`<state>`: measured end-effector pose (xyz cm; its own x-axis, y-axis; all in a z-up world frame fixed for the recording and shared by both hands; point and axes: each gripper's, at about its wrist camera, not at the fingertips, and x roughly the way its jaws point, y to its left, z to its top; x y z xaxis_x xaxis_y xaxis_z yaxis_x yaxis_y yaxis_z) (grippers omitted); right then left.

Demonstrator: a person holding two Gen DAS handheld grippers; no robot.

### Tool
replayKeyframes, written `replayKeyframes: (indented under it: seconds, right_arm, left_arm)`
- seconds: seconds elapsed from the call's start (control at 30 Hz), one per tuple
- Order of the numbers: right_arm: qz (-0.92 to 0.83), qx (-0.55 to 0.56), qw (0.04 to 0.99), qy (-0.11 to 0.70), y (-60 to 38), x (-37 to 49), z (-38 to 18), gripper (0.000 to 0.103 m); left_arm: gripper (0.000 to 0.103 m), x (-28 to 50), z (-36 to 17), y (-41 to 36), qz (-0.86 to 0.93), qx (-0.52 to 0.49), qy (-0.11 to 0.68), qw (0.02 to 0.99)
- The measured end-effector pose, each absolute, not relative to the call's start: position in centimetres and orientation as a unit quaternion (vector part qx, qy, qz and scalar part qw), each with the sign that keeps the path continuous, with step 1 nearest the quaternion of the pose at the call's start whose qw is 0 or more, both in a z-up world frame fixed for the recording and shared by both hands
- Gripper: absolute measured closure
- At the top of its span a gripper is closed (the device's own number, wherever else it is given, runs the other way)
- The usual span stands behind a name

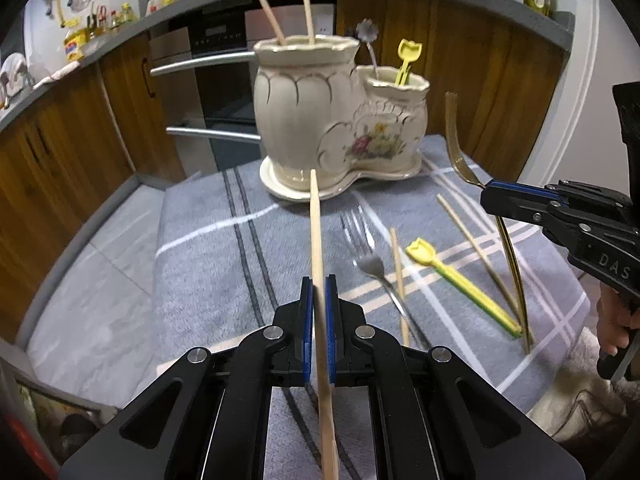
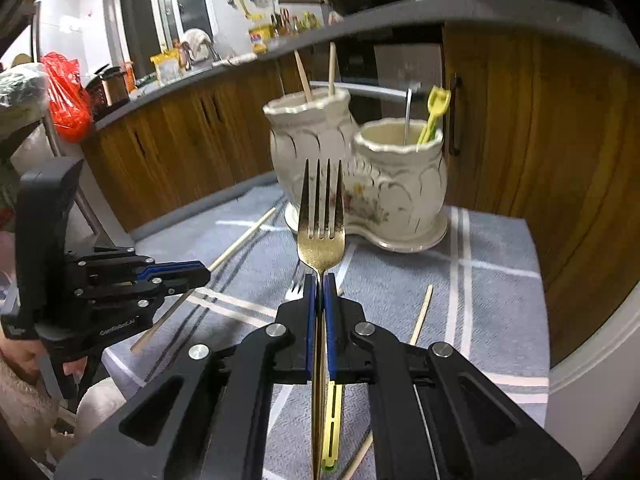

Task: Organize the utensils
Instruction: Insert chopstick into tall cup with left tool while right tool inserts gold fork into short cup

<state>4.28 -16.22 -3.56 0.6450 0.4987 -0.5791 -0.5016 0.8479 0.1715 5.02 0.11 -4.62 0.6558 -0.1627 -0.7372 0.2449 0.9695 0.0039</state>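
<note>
A cream ceramic double holder (image 1: 320,120) stands on a grey checked cloth (image 1: 208,248); it also shows in the right wrist view (image 2: 384,200). Its tall pot holds two chopsticks, its small pot a yellow pick and a metal utensil. My left gripper (image 1: 319,288) is shut on a wooden chopstick (image 1: 316,232) that points at the holder. My right gripper (image 2: 319,284) is shut on a gold fork (image 2: 321,220), held upright above the cloth. A silver fork (image 1: 370,260), a yellow pick (image 1: 456,284) and loose chopsticks (image 1: 468,236) lie on the cloth.
Wooden cabinets (image 1: 80,140) and an oven (image 1: 224,92) stand behind the table under a grey counter with bottles. The table edge falls off on the left to a grey floor (image 1: 100,264). A red bag (image 2: 66,96) sits at the far left.
</note>
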Motion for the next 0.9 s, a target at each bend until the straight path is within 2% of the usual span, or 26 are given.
replayKeyframes:
  seconds: [0.67,0.9]
  right_arm:
    - [0.268,-0.018,0.943,0.196,-17.2,1.0,0.6,0.099]
    - [0.272,-0.010,0.947,0.169,-17.3,1.1,2.9,0.099]
  left_arm:
    - [0.097,3.0,-1.1,-0.3,-0.129,0.041,0.345,0.929]
    - [0.097,2.2,1.5,0.0,-0.150,0.016,0.272,0.950]
